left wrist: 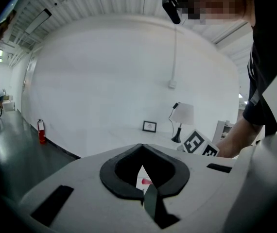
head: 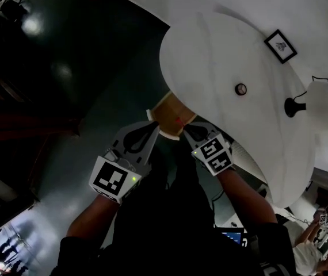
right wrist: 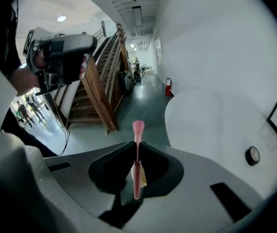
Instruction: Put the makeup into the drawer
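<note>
A white round-edged table (head: 221, 68) is filling the upper right of the head view. Under its near edge a wooden drawer (head: 167, 111) is standing pulled out over the dark floor. The left gripper (head: 151, 124) is reaching to the drawer's white front corner. Its jaws are sitting almost together with only a slit between them, and I cannot tell whether they are pinching that corner. The right gripper (head: 188, 130) is pointing down at the drawer's other side, its jaws clamping a pink makeup brush (right wrist: 137, 166). The brush's bristle end is sticking out past the jaw tips, over the open drawer. On the tabletop, well apart from one another, a white-shaded lamp (head: 319, 99), a picture frame (head: 280, 45) and a small round clock (head: 241, 89) are standing.
</note>
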`<state>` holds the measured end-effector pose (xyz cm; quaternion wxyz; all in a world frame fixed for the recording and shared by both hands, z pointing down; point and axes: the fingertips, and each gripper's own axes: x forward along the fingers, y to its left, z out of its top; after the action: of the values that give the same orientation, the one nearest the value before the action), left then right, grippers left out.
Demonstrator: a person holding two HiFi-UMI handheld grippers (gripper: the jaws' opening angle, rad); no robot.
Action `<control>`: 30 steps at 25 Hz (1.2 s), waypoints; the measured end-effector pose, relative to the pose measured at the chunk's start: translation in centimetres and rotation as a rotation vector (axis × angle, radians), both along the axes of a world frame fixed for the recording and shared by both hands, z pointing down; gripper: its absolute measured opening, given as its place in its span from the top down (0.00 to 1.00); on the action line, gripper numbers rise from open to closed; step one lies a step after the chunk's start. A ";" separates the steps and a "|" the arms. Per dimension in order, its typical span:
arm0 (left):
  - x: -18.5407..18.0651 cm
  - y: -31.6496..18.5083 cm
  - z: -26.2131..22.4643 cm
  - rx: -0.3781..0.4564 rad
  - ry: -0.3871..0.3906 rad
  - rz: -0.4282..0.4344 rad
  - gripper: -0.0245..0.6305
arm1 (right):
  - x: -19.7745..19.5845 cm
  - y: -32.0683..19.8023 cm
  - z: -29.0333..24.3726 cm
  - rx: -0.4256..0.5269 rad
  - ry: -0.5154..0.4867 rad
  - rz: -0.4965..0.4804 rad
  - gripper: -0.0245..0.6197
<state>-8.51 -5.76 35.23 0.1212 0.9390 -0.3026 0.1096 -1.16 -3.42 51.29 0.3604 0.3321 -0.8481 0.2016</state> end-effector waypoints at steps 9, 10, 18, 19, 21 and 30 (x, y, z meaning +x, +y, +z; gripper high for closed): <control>-0.9 -0.4 6.8 -0.059 -0.008 -0.012 0.95 | -2.6 0.5 12.5 -0.095 0.029 -0.044 0.89; -1.2 -0.5 7.9 -0.067 -0.014 -0.014 0.95 | -2.5 0.1 14.0 -0.107 0.027 -0.031 0.89; -2.8 -0.7 15.9 -0.120 -0.057 -0.030 0.95 | -1.9 -1.6 25.4 -0.164 0.101 -0.057 0.89; -2.8 -0.8 16.7 -0.117 -0.064 -0.024 0.95 | -1.9 -1.8 26.8 -0.174 0.111 -0.067 0.89; -2.7 -0.7 18.2 -0.113 -0.077 -0.007 0.95 | -2.0 -2.1 29.4 -0.194 0.132 -0.082 0.89; -3.0 -0.1 24.3 -0.174 -0.074 -0.016 0.95 | -4.4 -3.1 37.5 -0.243 0.171 -0.172 0.89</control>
<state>-11.48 -5.90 59.57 0.1921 0.9178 -0.3035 0.1691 -5.57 -6.49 88.76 0.4846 0.2280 -0.8090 0.2422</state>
